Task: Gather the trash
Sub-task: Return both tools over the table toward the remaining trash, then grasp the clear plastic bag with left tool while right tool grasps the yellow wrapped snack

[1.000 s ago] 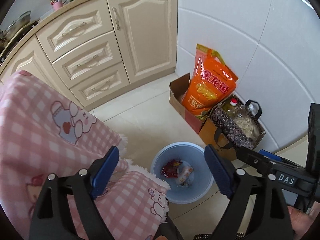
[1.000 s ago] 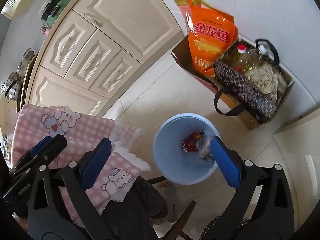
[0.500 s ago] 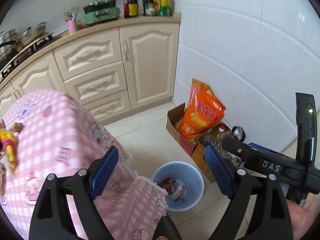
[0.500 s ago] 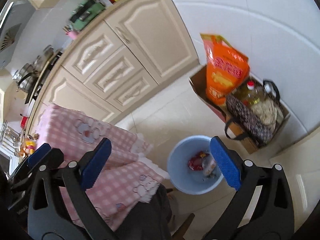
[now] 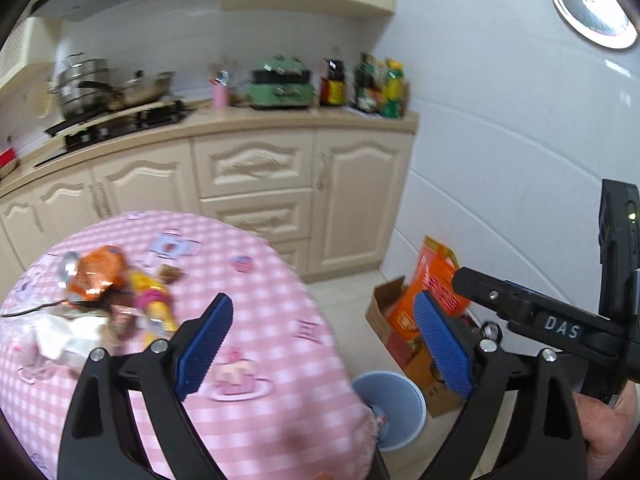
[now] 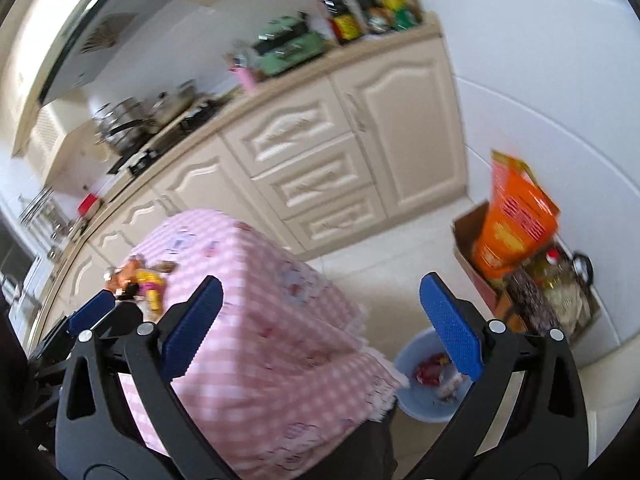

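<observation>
A heap of trash lies on the pink checked tablecloth: an orange foil wrapper, a yellow and pink packet and white crumpled paper; the heap shows small in the right wrist view. A light blue bin stands on the floor by the table's right edge, with a red wrapper inside. My left gripper is open and empty above the table's near edge. My right gripper is open and empty, above the table corner and bin.
Cream kitchen cabinets line the back, with pots, a green appliance and bottles on the counter. A cardboard box with an orange bag and a patterned tote stands by the white tiled wall. The right gripper's body shows in the left wrist view.
Both grippers have tilted up and swung left from looking down into the bin. The table top with its trash heap and the counter have come into view. Both stay open.
</observation>
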`<control>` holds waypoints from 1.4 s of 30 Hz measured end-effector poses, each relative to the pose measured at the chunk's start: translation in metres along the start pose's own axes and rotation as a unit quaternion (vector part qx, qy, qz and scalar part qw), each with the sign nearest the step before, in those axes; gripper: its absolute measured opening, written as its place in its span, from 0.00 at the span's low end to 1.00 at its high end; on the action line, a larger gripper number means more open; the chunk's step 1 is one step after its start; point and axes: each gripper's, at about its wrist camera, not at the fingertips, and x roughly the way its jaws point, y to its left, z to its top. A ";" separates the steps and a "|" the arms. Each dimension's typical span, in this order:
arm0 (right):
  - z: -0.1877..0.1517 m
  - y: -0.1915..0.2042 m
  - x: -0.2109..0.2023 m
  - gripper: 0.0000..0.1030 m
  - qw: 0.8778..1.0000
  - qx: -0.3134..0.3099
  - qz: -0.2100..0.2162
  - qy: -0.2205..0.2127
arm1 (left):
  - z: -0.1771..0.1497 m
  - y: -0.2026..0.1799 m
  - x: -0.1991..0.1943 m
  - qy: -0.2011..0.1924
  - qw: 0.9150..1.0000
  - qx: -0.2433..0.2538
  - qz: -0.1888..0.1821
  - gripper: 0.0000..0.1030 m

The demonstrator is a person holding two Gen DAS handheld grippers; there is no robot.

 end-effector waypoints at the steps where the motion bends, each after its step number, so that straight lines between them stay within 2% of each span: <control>1: 0.002 0.009 -0.001 0.94 1.000 -0.008 0.004 -0.002 | 0.002 0.011 -0.009 -0.009 1.000 -0.007 0.007 0.89; 12: 0.006 0.116 0.005 0.94 0.994 -0.088 0.071 -0.002 | 0.002 0.104 -0.068 -0.051 0.994 -0.070 0.074 0.90; 19: -0.001 0.174 0.007 0.94 0.985 -0.137 0.101 0.000 | -0.009 0.161 -0.113 -0.078 0.983 -0.100 0.131 0.91; 26: -0.012 0.214 0.013 0.94 0.979 -0.170 0.114 0.005 | -0.029 0.213 -0.137 -0.079 0.972 -0.130 0.177 0.91; 36: -0.026 0.242 0.037 0.94 0.973 -0.199 0.112 0.024 | -0.061 0.271 -0.124 -0.039 0.961 -0.170 0.214 0.91; 42: -0.035 0.233 0.067 0.94 0.974 -0.198 0.096 0.050 | -0.073 0.296 -0.087 0.004 0.962 -0.178 0.206 0.91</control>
